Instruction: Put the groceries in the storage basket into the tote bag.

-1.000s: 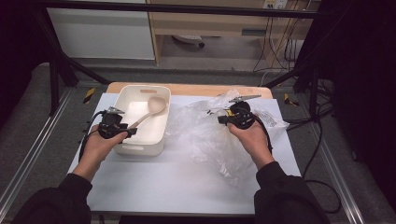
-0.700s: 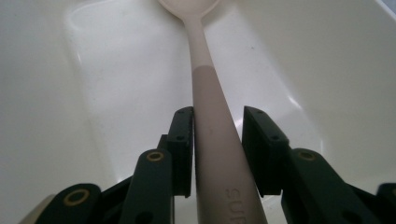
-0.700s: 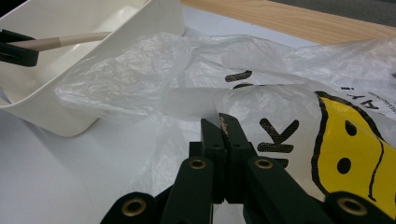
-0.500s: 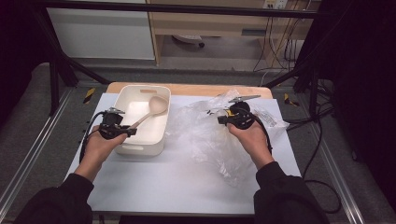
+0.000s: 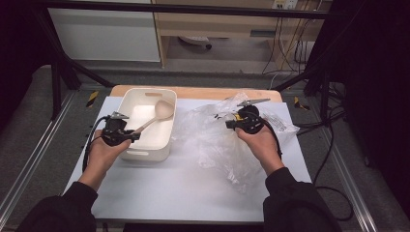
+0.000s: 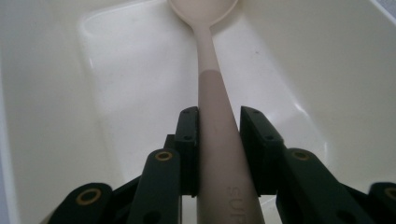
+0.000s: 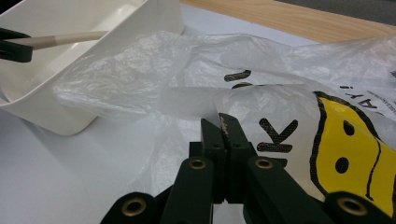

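A beige spoon (image 6: pixel 212 116) slants into the white tub (image 5: pixel 126 107); a crumpled clear plastic bag (image 5: pixel 212 140) lies alongside.

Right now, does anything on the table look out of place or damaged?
Nothing looks damaged or spilled. The plastic bag lies crumpled, one edge draped against the white bin, which is normal for a bag. The spoon sits tilted inside the bin.

Raised letters "SU" – the rest cut off – on the beige plastic spoon handle (image 6: pixel 219 154); the clear plastic bag (image 7: pixel 261 107) bears partial black letters, unreadable.
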`<state>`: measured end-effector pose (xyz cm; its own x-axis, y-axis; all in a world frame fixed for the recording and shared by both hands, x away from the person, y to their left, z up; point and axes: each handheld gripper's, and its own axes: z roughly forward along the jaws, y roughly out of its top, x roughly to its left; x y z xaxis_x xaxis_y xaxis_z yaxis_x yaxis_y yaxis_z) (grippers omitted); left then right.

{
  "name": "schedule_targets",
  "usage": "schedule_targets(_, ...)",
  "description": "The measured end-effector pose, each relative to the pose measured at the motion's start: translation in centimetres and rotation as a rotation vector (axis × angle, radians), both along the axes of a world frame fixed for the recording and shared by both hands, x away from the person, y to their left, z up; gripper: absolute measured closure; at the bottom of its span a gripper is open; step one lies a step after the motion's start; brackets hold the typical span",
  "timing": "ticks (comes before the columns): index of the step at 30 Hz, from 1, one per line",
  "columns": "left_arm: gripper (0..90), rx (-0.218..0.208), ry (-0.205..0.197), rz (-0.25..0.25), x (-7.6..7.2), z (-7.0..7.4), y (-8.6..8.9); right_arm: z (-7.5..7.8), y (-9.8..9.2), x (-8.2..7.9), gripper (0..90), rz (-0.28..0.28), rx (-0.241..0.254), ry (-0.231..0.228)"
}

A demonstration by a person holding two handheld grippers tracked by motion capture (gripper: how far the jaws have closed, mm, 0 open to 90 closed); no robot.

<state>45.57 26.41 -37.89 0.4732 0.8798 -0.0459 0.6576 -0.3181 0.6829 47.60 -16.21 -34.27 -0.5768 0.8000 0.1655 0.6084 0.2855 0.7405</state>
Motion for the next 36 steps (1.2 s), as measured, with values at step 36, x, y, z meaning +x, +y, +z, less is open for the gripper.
schedule_targets(36,68.6,-0.108,-0.181,-0.048,-4.1,4.6,3.1,0.4,-0.3,-0.2,90.0,0.010,0.005,-0.001)
